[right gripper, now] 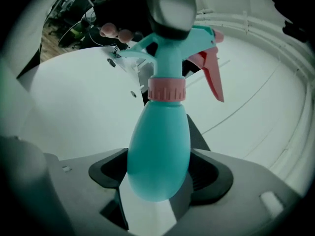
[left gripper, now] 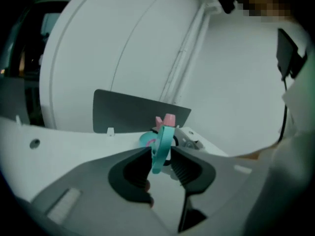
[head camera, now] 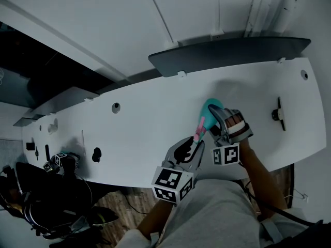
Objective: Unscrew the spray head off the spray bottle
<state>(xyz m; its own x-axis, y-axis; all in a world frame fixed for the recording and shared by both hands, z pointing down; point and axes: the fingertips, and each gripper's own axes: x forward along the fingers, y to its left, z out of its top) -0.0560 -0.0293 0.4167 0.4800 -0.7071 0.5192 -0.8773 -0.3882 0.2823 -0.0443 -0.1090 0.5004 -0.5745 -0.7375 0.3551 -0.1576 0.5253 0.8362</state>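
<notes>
At about six o'clock and closest to me, my left gripper [head camera: 196, 141] is pinching narrowly on the teal spray head [left gripper: 161, 144]. Its pads seem to be pressing both sides, though that contact is hard to judge. Just beyond, toward one o'clock, my right gripper [head camera: 213, 119] is clamping wide around the belly of the teal spray bottle [right gripper: 160, 151], holding it tilted over the white table [head camera: 134, 128], while farther off at twelve o'clock a dark grey panel [head camera: 232, 53] is sitting by the table's far edge.
</notes>
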